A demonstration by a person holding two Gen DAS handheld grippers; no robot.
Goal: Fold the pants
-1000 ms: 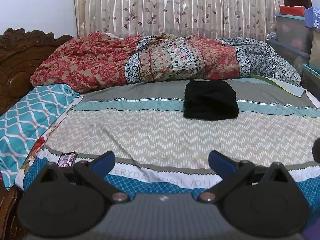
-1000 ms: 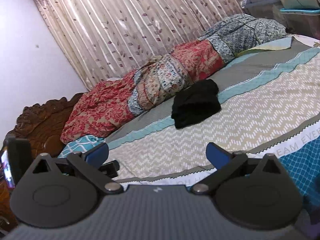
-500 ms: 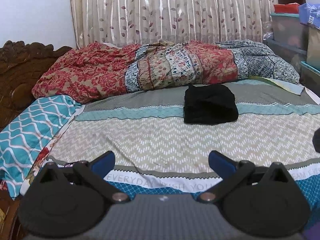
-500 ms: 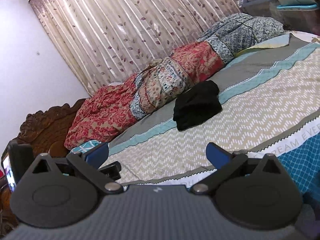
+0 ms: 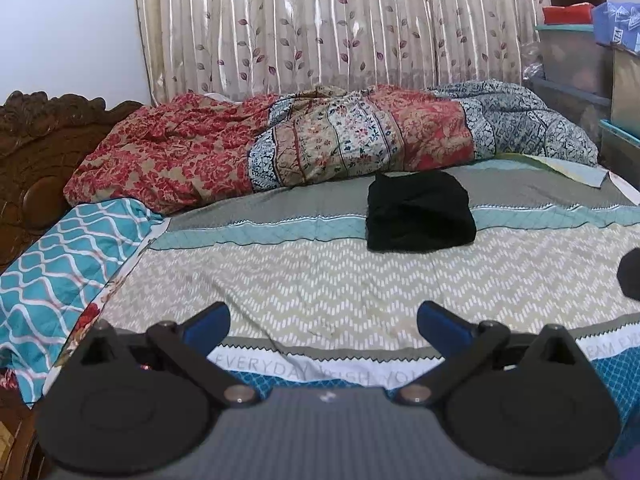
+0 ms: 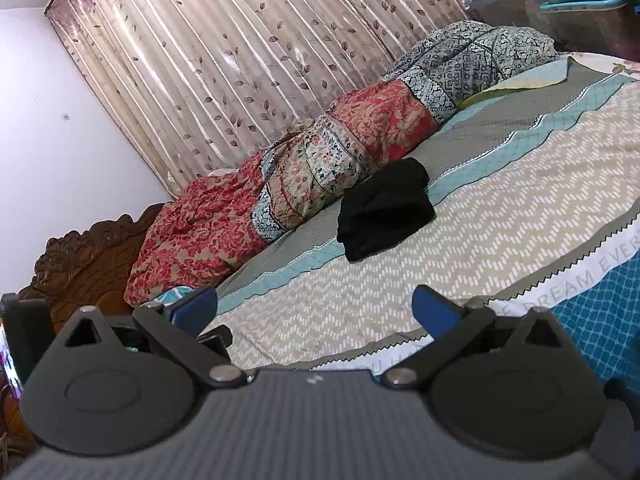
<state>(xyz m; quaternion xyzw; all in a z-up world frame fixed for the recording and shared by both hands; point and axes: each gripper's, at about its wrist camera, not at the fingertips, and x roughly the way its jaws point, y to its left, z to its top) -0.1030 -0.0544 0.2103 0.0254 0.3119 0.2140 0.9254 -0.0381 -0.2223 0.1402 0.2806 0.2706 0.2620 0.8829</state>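
The black pants (image 5: 418, 211) lie folded in a compact bundle on the bed's patterned cover (image 5: 320, 280), towards the far side near the rolled quilt. They also show in the right wrist view (image 6: 384, 210). My left gripper (image 5: 323, 322) is open and empty, held above the near part of the bed, well short of the pants. My right gripper (image 6: 314, 307) is open and empty, tilted, also well back from the pants.
A rolled floral quilt (image 5: 320, 148) lies along the far side under the curtain (image 5: 340, 28). A teal pillow (image 5: 64, 264) and carved wooden headboard (image 5: 36, 144) are at the left. Storage boxes (image 5: 576, 60) stand at the right.
Both grippers have lifted and pulled back a little, so the views tilt upward. The pants have not moved. Both grippers stay open.
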